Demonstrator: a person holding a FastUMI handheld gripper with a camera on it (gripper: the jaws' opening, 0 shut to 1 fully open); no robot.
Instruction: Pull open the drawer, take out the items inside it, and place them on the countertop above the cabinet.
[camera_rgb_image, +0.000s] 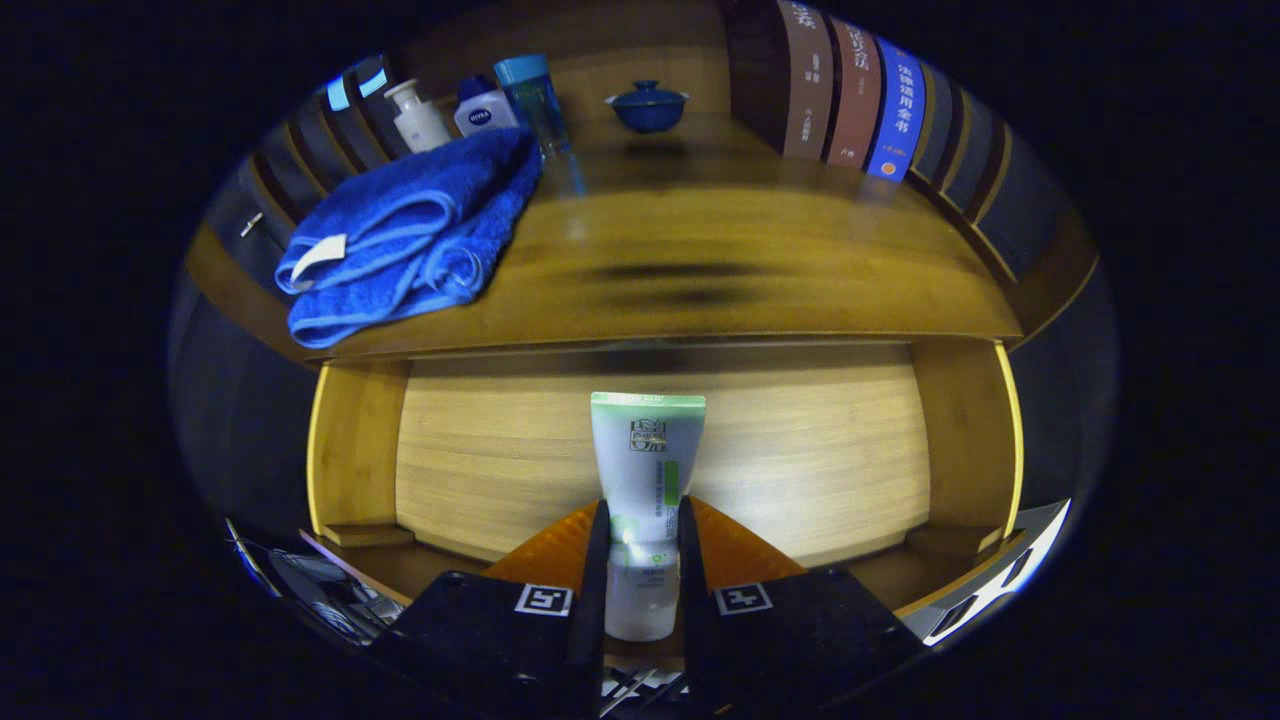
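Gripper (640, 560) fingers clamp the cream tube (646, 470) upright above the open drawer (500, 440), ready for transfer to the countertop (700, 260).

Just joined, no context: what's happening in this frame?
The hand-held claw is shut on a white and green tube, held over the open wooden drawer. The countertop above already carries a folded blue towel, some bottles, a blue lidded bowl and books. The tube isn't placed yet.
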